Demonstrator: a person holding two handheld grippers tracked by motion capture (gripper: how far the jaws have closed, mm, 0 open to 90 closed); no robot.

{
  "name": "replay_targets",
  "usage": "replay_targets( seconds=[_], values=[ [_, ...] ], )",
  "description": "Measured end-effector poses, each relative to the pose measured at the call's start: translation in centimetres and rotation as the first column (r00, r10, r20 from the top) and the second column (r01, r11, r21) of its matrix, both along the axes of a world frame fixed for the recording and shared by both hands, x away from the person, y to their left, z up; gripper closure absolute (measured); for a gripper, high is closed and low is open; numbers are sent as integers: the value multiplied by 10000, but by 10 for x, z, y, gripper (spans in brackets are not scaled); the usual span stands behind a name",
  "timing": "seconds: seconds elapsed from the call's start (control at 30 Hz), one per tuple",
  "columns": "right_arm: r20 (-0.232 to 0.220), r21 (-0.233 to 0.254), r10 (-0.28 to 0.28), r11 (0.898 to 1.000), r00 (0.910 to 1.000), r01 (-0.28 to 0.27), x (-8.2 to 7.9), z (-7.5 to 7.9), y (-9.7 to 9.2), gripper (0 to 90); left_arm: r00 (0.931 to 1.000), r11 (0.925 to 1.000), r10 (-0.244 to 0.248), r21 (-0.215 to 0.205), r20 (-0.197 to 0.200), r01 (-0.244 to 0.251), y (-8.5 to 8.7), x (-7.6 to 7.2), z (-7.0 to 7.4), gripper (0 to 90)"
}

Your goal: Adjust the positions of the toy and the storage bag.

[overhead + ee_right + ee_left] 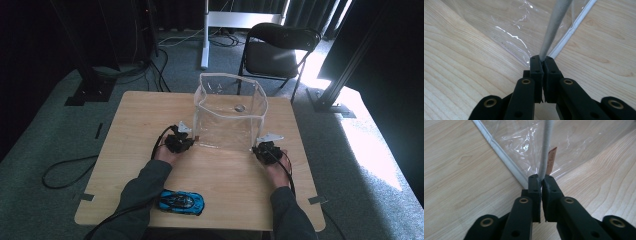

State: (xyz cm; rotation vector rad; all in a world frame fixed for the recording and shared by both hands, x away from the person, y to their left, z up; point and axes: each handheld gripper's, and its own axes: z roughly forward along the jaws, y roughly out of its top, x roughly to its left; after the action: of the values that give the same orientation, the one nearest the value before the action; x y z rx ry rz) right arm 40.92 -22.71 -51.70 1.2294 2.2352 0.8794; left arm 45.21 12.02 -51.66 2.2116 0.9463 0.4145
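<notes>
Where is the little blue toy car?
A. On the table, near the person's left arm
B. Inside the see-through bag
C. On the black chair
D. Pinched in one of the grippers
A. In the high view the blue toy car lies on the wooden table beside the person's left sleeve, outside the clear bag, whose near corners the left gripper and the right gripper pinch.
</notes>
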Motion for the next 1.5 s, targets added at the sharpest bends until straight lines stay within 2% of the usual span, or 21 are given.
replay_targets(
  seconds=[0.2, 0.57, 0.8, 0.97, 1.5],
  values=[
    [-49, 44, 10, 10000, 10000, -10, 1, 0, 3, 876, 10000, 9999, -44, 145, 39, 43, 5, -6, 1, 874],
    [-3, -30, 635, 9980, 9980, -635, 5, 0, 29, 874, 9996, 9996, 272, 71, -107, -271, 38, -30, 1, 873],
    [-15, -95, 895, 9959, 9960, -896, 7, 1, 44, 873, 9985, 9984, 548, 112, -91, -547, 51, -41, 1, 872],
    [-12, -93, 1120, 9937, 9937, -1120, 7, 1, 52, 871, 9973, 9973, 729, -63, -118, -729, 61, -47, 0, 872],
    [78, -198, 1695, 9854, 9855, -1694, 1, 0, 70, 870, 9939, 9939, 1096, -106, -159, -1098, 78, -61, 0, 871]
  ],
)
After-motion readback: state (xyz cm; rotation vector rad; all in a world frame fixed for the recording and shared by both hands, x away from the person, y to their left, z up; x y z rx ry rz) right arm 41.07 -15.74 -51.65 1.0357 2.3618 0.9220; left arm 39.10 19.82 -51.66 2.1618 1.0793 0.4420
